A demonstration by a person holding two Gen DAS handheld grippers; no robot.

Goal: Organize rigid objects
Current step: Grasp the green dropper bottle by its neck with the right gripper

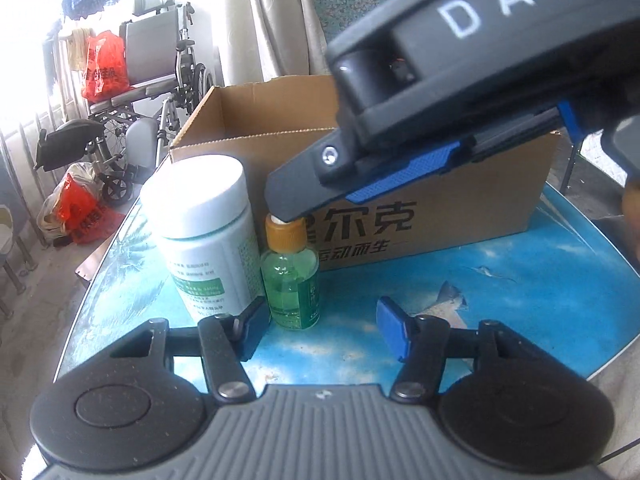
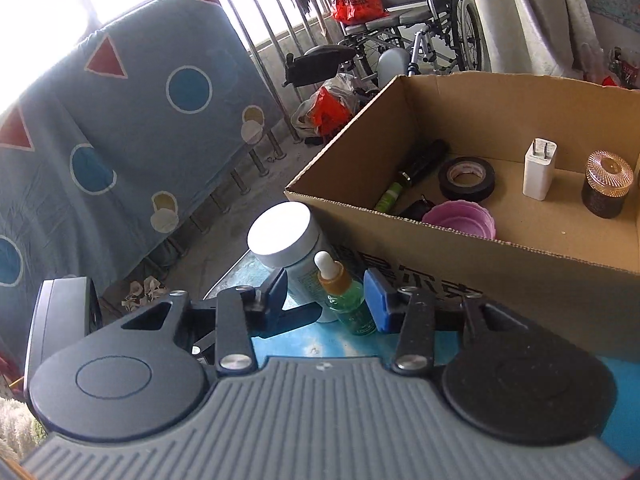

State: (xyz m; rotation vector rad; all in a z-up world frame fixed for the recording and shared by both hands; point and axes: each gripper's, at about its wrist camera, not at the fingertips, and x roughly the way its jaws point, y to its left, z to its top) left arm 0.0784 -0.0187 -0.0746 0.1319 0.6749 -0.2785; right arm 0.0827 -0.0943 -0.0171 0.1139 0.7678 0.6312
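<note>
**Two hand-held grippers at the small green bottle**

The small green bottle [image 2: 347, 295] stood upright on the blue worktop [image 1: 500, 292], just in front of the near wall of the cardboard box [image 2: 500, 248]. Touching or almost touching it on the left stood a white jar [image 1: 208, 232] with a white lid.

The right hand-held gripper [image 2: 326, 300] had its jaws partly open around the bottle; the blue pad [image 2: 378, 300] on the right was close to the glass, but whether it pressed I could not tell. In the left wrist view its finger tip lay over the bottle's cap.

The left hand-held gripper [image 1: 320, 330] was low over the worktop, jaws half open, with the bottle's base near its left finger [image 1: 252, 330] and nothing gripped.

Inside the box were a roll of black tape [image 2: 466, 178], a white charger [image 2: 539, 168], a pink bowl [image 2: 460, 220] and a dark jar with a ribbed lid [image 2: 606, 184].
</note>
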